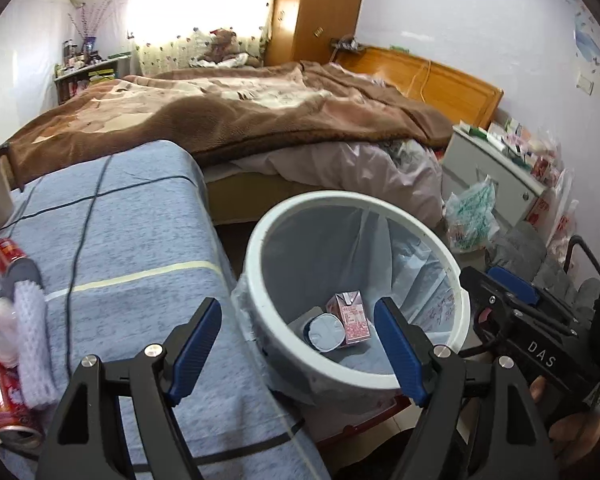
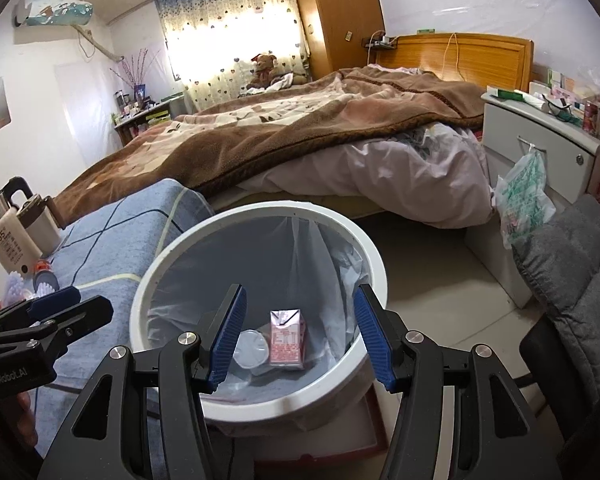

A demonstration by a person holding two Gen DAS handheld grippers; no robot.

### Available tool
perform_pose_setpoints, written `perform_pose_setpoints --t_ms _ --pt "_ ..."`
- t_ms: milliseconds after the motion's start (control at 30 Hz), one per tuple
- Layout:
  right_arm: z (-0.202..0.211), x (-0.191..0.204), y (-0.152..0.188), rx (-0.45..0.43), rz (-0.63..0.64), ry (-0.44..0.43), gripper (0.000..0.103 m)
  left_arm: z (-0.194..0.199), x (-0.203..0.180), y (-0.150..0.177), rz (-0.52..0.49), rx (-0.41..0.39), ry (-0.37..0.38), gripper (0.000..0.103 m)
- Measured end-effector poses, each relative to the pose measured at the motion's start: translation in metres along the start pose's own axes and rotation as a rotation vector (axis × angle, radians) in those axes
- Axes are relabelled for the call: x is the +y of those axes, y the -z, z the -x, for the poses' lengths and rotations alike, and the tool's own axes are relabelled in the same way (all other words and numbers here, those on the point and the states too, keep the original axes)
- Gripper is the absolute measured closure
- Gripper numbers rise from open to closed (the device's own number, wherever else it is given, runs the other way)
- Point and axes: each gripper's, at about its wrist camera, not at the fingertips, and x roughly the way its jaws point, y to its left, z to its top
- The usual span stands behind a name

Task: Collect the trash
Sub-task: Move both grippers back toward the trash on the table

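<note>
A white round trash bin (image 1: 456, 280) (image 2: 374, 256) with a clear liner stands on the floor beside a blue-covered table. Inside lie a pink drink carton (image 1: 350, 318) (image 2: 287, 339) and a round white cup (image 1: 325, 332) (image 2: 251, 348). My left gripper (image 1: 298, 344) is open and empty above the bin's near rim. My right gripper (image 2: 300, 334) is open and empty directly above the bin. A red can (image 1: 4, 254) lies at the table's left edge. Another red can (image 1: 4, 404) lies lower left beside white foam netting (image 1: 32, 344).
The blue table cover (image 1: 140, 264) (image 2: 112, 232) carries a black cable. A kettle (image 2: 10, 228) stands on its far left. A bed with a brown blanket (image 1: 240, 112) (image 2: 300, 120) lies behind. A white nightstand (image 2: 540, 148) and a plastic bag (image 2: 524, 200) are at right.
</note>
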Motion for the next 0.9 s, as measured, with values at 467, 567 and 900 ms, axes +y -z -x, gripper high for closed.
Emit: perform_pose_setpoints --t_ms 467,567,900 --pt "0.034 0.081 0.020 -0.050 0.083 -0.114 0.046 0.071 0.060 0.039 0.097 -0.082 -0.116 0.023" --pt "0.035 0.100 0.026 -0.040 0.096 -0.150 0.046 0.086 0.079 0.050 0.131 -0.100 -0.159 0.023" --pt "0.029 0.180 0.049 0.003 0.227 -0.286 0.046 0.138 0.146 0.088 0.236 -0.146 -0.322 0.022"
